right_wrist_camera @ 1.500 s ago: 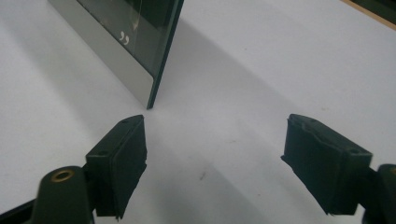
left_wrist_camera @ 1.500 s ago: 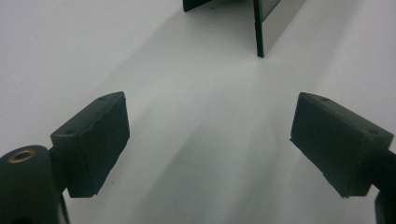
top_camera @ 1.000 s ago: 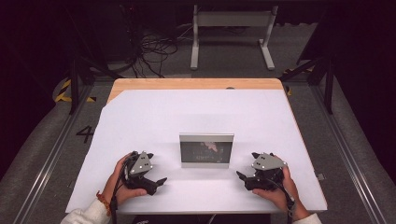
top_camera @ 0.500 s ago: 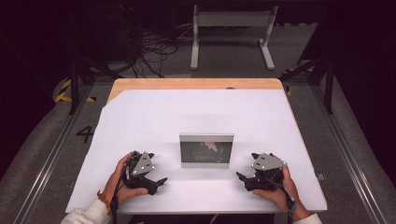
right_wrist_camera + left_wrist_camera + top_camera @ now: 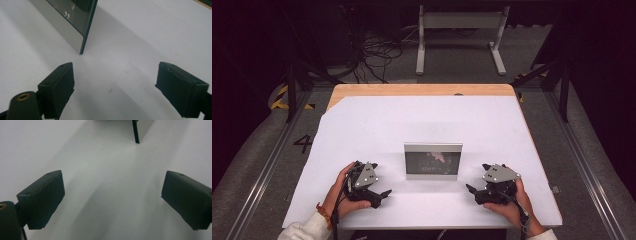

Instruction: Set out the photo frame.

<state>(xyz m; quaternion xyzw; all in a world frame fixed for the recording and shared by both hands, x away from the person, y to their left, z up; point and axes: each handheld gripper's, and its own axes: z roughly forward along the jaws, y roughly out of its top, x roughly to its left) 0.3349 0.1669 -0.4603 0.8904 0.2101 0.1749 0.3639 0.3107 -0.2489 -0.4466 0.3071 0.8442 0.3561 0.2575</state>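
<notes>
The frame stands upright near the table's front edge, between the left gripper and right gripper, both empty with jaws spread. It looks glass-fronted, though that's hard to confirm. Close in squarely on its side edges, gripping evenly so it won't tip.

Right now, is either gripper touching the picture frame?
No, the frame stands alone between the left gripper and right gripper, both open.

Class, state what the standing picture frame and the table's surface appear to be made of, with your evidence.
Picture frame: likely brushed metal or silver-finished plastic border, glossy glass front; it reflects light. Table: pale wood edge at the far side, covered by a matte white sheet, probably paper or plastic.
</notes>
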